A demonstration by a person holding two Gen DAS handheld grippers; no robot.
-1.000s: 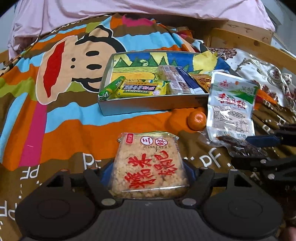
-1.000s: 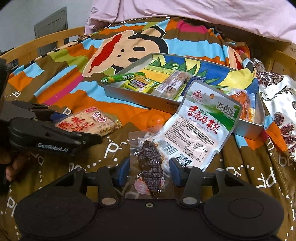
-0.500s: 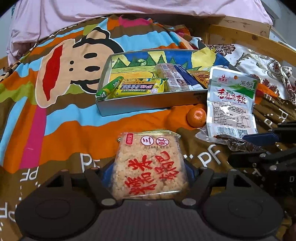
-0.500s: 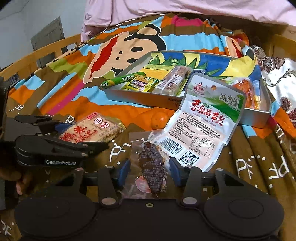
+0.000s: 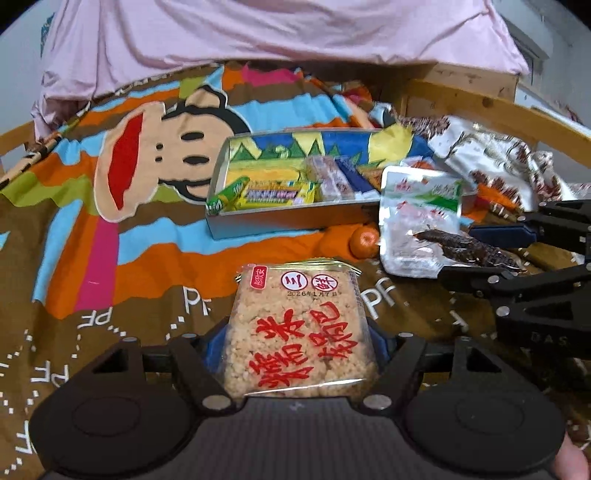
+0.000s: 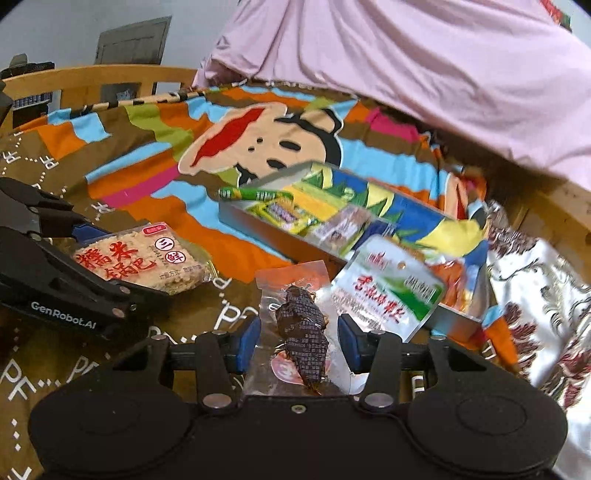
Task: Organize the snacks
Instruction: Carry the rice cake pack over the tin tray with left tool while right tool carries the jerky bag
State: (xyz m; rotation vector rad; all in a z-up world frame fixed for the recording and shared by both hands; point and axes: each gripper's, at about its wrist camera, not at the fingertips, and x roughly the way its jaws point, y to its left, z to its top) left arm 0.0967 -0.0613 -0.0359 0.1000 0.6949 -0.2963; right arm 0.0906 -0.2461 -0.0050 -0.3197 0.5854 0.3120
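Note:
My left gripper point(image 5: 297, 347) is shut on a square rice-cracker packet point(image 5: 299, 314) with red characters, held above the bedspread. In the right wrist view that packet point(image 6: 140, 258) shows at the left in the left gripper point(image 6: 92, 258). My right gripper point(image 6: 299, 343) is shut on a clear packet with a dark brown meat snack point(image 6: 303, 328). The left wrist view has the right gripper point(image 5: 487, 254) side-on at the right edge, holding the same snack point(image 5: 469, 251). Beyond both stands an open tin box point(image 5: 280, 221), point(image 6: 258, 229) with several snacks inside.
A white-and-green pouch point(image 5: 421, 206), point(image 6: 388, 291) leans on the tin's near corner, a mandarin point(image 5: 364, 240) beside it. A green sausage stick point(image 6: 255, 192) overhangs the tin's left end. A pink quilt point(image 5: 258, 33) lies behind; a wooden bed rail point(image 5: 498, 107) and floral cloth point(image 6: 535, 288) at the right.
The right jaws have shut on the dark snack packet and lifted it off the bedspread, with the wrist rolling. The left gripper has risen with the rice cracker. Both moved toward the tin.

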